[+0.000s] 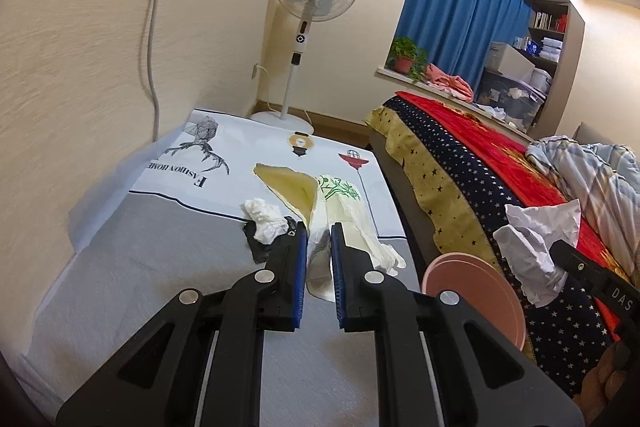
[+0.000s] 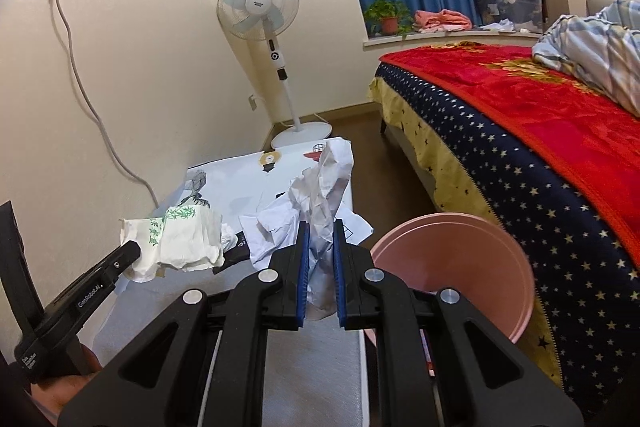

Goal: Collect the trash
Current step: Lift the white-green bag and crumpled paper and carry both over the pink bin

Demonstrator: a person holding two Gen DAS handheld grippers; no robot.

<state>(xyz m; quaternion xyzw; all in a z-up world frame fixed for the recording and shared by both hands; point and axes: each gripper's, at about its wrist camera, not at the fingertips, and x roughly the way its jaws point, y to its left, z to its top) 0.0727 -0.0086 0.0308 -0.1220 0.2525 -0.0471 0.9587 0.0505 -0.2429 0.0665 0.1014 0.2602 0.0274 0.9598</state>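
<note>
My left gripper (image 1: 319,231) is shut on a white plastic wrapper with green bamboo print (image 1: 344,199), held above the table; it also shows in the right wrist view (image 2: 180,239). My right gripper (image 2: 318,227) is shut on a crumpled white paper (image 2: 316,187), also visible in the left wrist view (image 1: 536,247). A pink bin (image 2: 452,267) stands on the floor between table and bed, just right of the right gripper. A crumpled tissue (image 1: 264,219) on a black scrap (image 1: 260,247) and a yellow sheet (image 1: 288,187) lie on the table.
The low table has a grey and white printed cloth (image 1: 160,267) and stands against the wall. A bed with a red and starred blanket (image 2: 520,131) is on the right. A standing fan (image 2: 260,7) is in the corner. A cable (image 2: 88,107) hangs down the wall.
</note>
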